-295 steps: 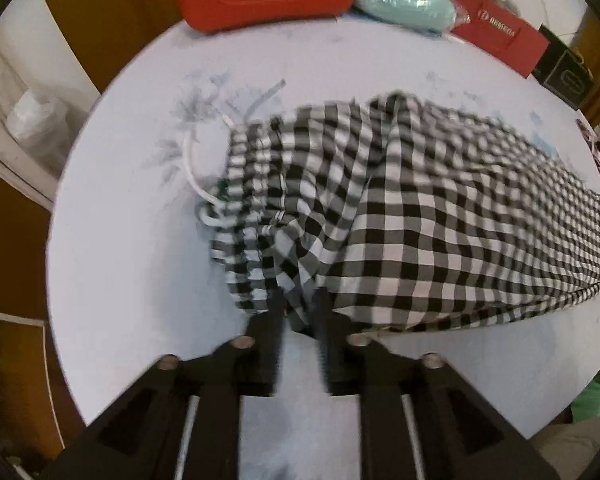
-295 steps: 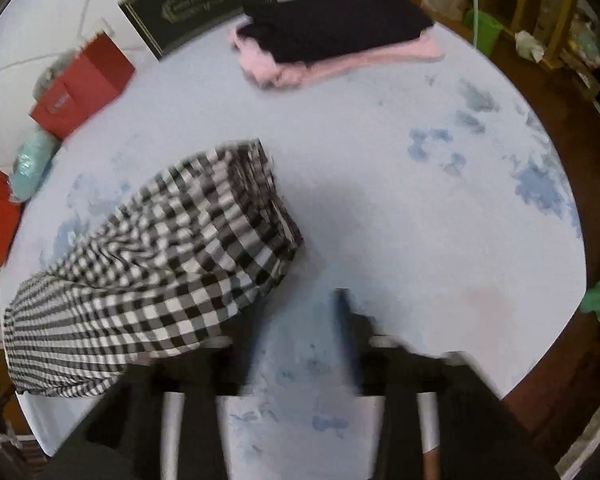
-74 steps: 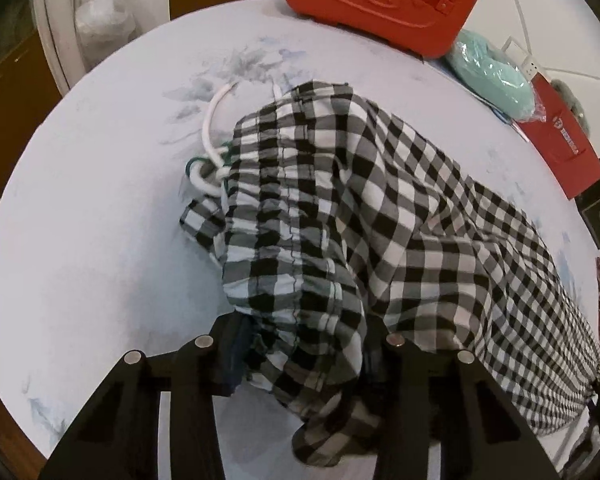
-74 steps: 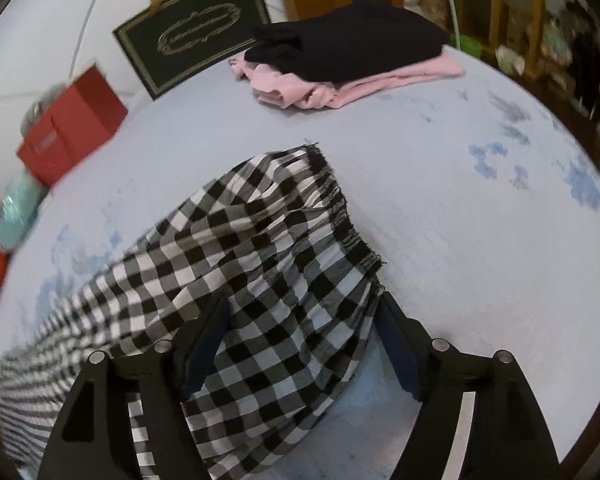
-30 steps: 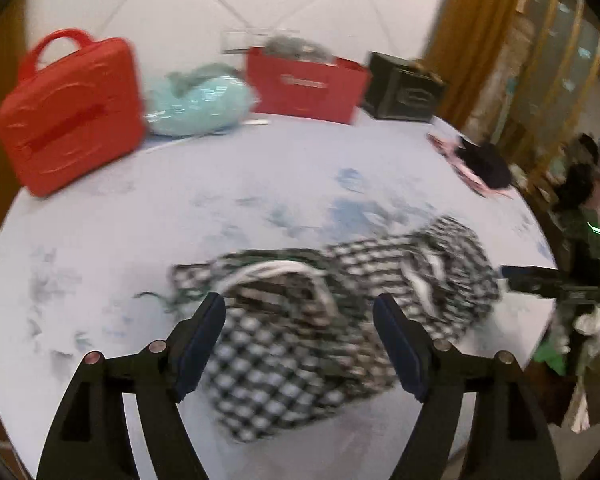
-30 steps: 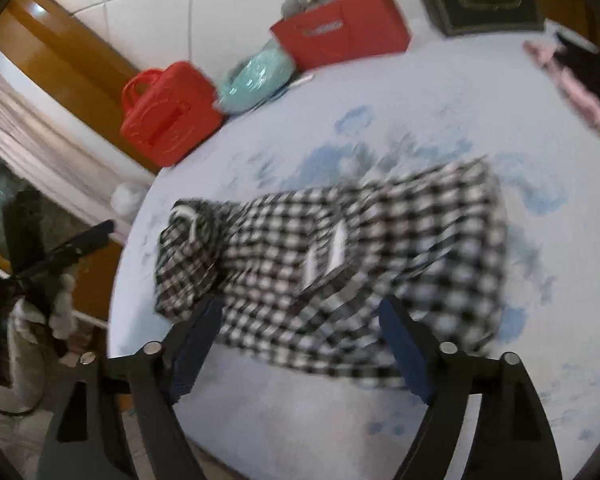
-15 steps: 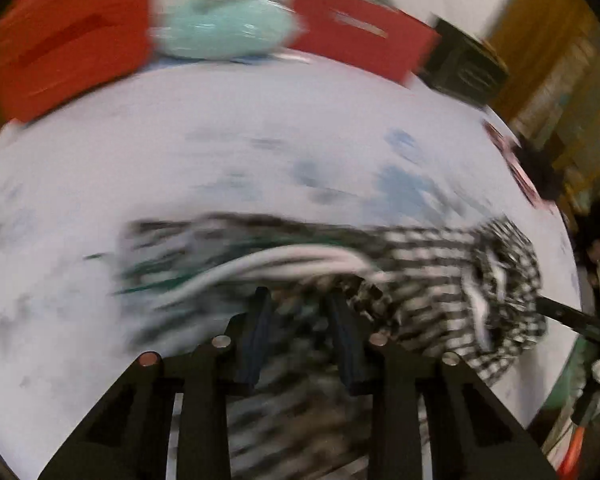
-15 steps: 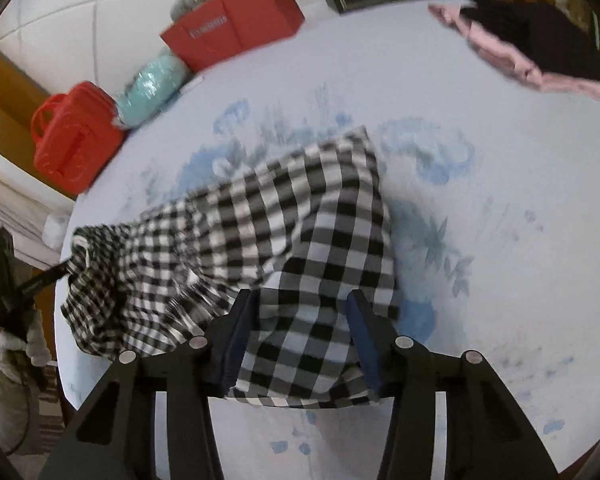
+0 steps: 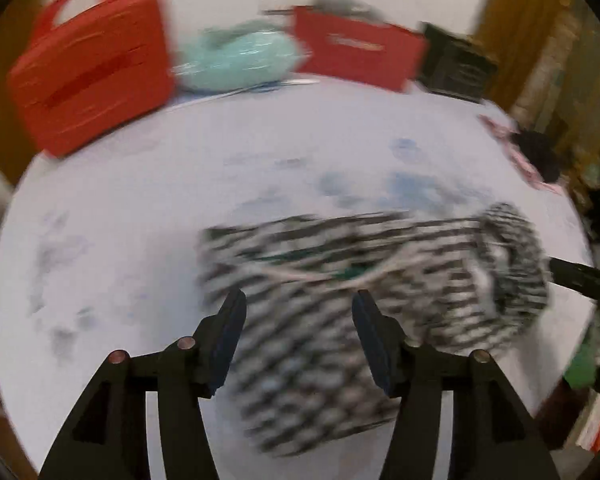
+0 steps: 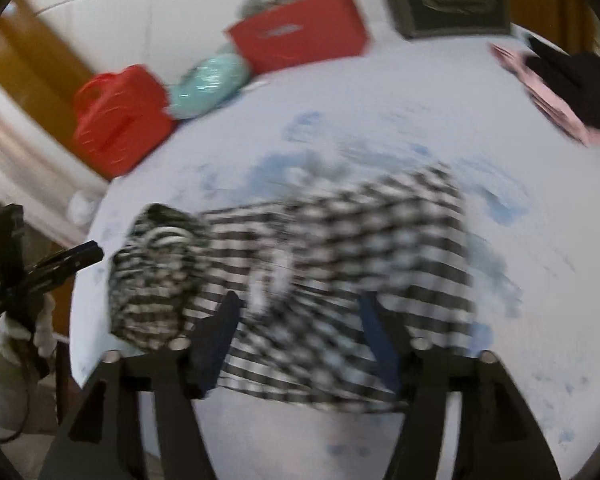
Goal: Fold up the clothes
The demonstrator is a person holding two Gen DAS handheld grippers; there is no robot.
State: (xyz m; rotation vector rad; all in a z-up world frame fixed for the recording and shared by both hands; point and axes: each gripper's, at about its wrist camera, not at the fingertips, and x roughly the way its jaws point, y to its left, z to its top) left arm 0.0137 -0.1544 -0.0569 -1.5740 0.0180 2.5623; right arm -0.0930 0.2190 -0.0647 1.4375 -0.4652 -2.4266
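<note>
A black-and-white checked garment [image 9: 364, 280] lies folded over on the round white table [image 9: 100, 216], with a white drawstring across it. It also shows in the right wrist view [image 10: 340, 248]. My left gripper [image 9: 298, 312] is open and empty, above the garment's near edge. My right gripper [image 10: 300, 312] is open and empty, above the garment's near edge. Both views are blurred by motion. The left gripper's fingers [image 10: 56, 268] show at the table's left edge in the right wrist view.
At the table's far side stand an orange case [image 9: 92, 64], a mint bundle [image 9: 240, 64], a red bag [image 9: 360, 52] and a dark framed box [image 9: 456, 68]. Folded pink and black clothes [image 10: 572, 80] lie at the right.
Both grippers were narrow on the checked garment half a second ago and now stand open and empty above it. The garment lies folded over on the table.
</note>
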